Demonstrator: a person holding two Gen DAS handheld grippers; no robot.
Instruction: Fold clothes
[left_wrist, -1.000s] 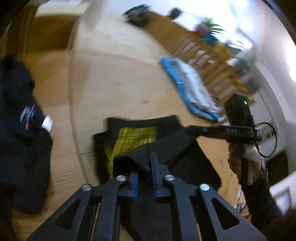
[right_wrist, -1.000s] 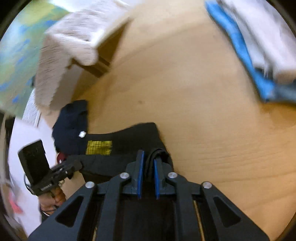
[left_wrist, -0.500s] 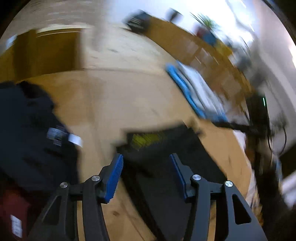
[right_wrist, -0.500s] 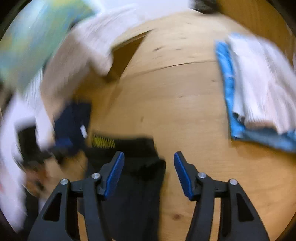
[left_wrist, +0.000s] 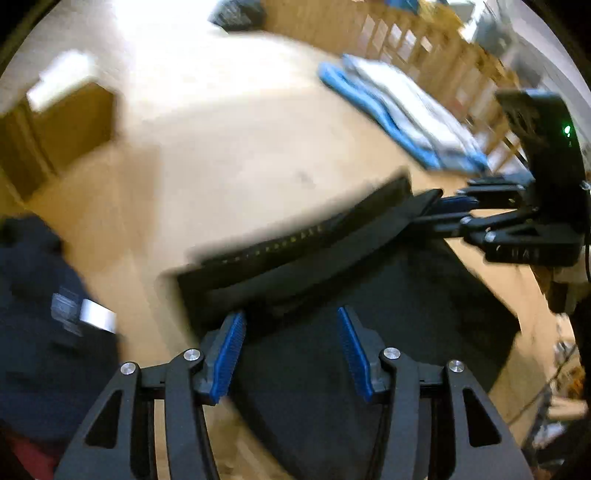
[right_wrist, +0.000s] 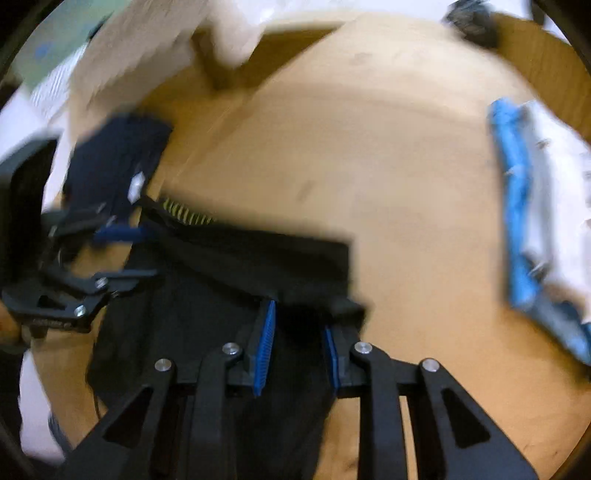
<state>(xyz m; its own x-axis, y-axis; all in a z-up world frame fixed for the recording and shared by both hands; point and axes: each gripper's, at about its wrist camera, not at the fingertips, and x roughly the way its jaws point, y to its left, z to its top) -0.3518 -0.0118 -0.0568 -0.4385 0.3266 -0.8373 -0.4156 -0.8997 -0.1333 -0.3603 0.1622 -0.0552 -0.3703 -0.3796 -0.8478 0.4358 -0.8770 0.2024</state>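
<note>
Black garment (left_wrist: 369, 332) flat on wooden table (left_wrist: 240, 147) — left claw (left_wrist: 291, 350), right claw (right_wrist: 297, 343) both spread, gripping nothing.

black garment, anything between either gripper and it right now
Nothing visible. The left gripper and right gripper, both open, sit right at the black garment with its folded edge between their fingers; the other clothes lie off to the sides.

wood table (right_wrist: 388, 184), wood railing (left_wrist: 424, 48), white blanket (right_wrist: 147, 48)

Black angular left gripper (left_wrist: 290, 354) and right gripper (right_wrist: 295, 345), silver screws, ribbed blue-padded fingers (left_wrist: 229, 354).
</note>
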